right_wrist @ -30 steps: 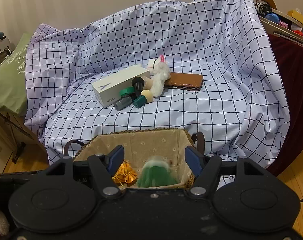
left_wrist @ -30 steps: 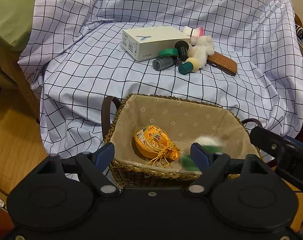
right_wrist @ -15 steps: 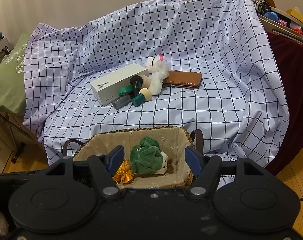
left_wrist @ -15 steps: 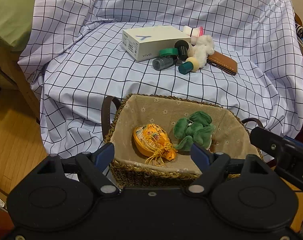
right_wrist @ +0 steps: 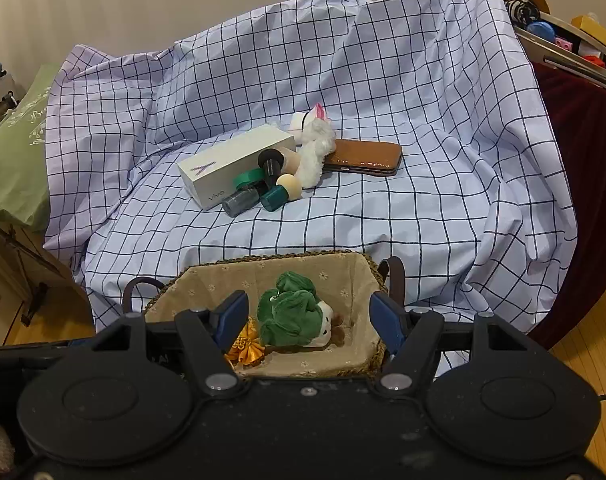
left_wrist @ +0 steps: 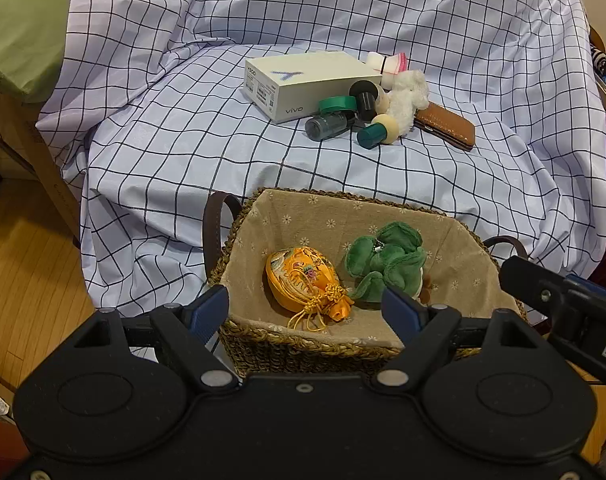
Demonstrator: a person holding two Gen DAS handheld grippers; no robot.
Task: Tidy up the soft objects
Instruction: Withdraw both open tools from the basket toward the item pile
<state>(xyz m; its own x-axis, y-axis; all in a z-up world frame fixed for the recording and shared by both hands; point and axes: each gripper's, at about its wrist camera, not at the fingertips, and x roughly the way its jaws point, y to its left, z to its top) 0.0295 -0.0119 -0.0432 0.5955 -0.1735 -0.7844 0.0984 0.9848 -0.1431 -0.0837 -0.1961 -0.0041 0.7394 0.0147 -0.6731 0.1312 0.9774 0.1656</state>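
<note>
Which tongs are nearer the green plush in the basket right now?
Right, by a little. The green plush lies framed between the open right tongs. The left tongs hang over the orange pouch, with the plush off to their right.

Both grippers have the same build. The left gripper has a matte black plastic body with two big round discs, one on each side. Two angular black arms go forward from silver screws and end in blue ridged pads. A small screw sits in the middle of the front edge. The right gripper looks alike, with some dust on its black surface. Seen from the left camera, its side carries white letters.
</note>
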